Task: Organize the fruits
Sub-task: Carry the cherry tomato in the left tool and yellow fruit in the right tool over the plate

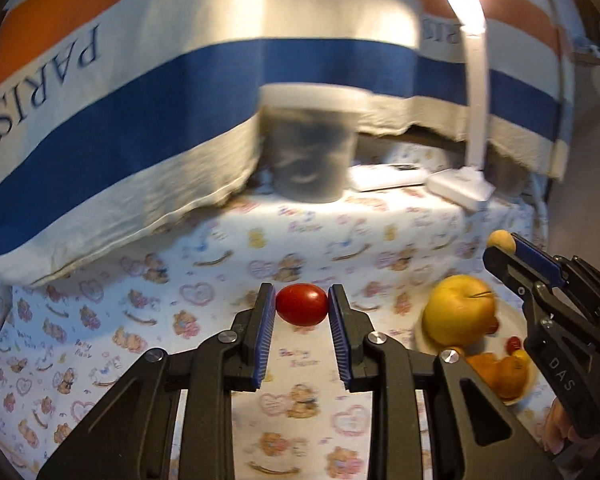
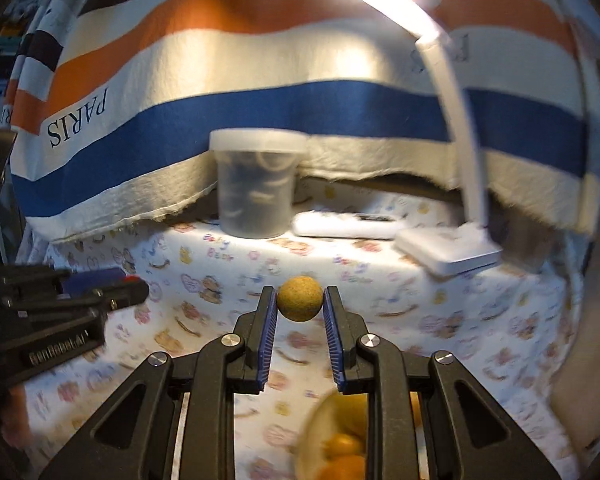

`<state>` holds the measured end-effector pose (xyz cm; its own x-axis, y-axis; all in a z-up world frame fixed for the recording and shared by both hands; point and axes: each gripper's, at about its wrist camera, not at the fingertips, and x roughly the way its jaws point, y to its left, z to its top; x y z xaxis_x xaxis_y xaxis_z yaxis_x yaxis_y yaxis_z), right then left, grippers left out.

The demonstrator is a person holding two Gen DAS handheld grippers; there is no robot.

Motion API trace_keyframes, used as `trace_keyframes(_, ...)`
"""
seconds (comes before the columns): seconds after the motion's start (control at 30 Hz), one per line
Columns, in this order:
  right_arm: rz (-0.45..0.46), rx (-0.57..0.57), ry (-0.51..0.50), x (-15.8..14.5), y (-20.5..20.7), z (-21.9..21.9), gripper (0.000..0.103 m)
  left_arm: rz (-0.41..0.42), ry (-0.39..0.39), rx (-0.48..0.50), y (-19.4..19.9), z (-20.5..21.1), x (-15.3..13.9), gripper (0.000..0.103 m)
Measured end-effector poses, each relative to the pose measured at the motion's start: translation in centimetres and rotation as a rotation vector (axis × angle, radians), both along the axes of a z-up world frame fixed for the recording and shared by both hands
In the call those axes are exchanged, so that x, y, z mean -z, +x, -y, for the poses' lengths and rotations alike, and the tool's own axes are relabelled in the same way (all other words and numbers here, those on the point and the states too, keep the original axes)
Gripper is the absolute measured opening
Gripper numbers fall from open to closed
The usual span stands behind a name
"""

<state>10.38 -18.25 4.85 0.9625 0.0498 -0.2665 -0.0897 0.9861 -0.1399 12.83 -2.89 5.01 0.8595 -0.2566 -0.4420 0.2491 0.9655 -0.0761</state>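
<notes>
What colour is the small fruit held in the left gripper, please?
Red; the cherry tomato in the left gripper shows best in the left wrist view.

Your left gripper point(image 1: 302, 306) and right gripper point(image 2: 300, 305) are matte black, angular linkages with silver round screws and ribbed blue pads point(image 1: 266, 340). White "DAS" lettering marks the right one.

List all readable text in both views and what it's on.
"PARIS": sideways on the cream band of the striped orange-and-blue cloth; also in left view.
"DAS": right claw body, left view.
"Baby Bear": seemingly, pink print on the teddy-patterned white tablecloth; blurred.
Left claw body label, right view: blurred, unreadable.
Second cloth print behind the white desk lamp: unreadable.
</notes>
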Motion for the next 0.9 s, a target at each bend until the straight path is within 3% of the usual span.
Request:
trace_keyframes(0.23, 0.040, 0.093, 0.042, -1.4, -4.9, 7.4, 0.024, 0.004, 0.005, 0.137, -1.5, 6.8, -1.9, 0.026)
trace_keyframes(0.37, 0.013, 0.168, 0.106, -0.8, -5.0, 11.6, 0.024, -0.107, 0.016, 0.183, 0.3, 10.6, -0.3, 0.026)
trace_keyframes(0.5, -0.107, 0.239, 0.134, 0.5, -3.5, 14.8, 0.024, -0.252, 0.036, 0.162, 1.7, 12.4, 2.8, 0.026)
trace_keyframes(0.63, -0.246, 0.217, 0.179, 2.2, -1.7, 16.7, 0.024, -0.340, 0.040, 0.171, 2.4, 12.9, 5.2, 0.026)
trace_keyframes(0.77, -0.287, 0.183, 0.225, 2.6, -1.6, 17.0, 0.024, -0.341, 0.033, 0.170, 2.4, 12.6, 5.8, 0.026)
trace_keyframes(0.9, -0.310, 0.162, 0.206, 2.9, -1.5, 16.2, 0.024, -0.348, 0.037, 0.183, 2.6, 12.7, 6.1, 0.026)
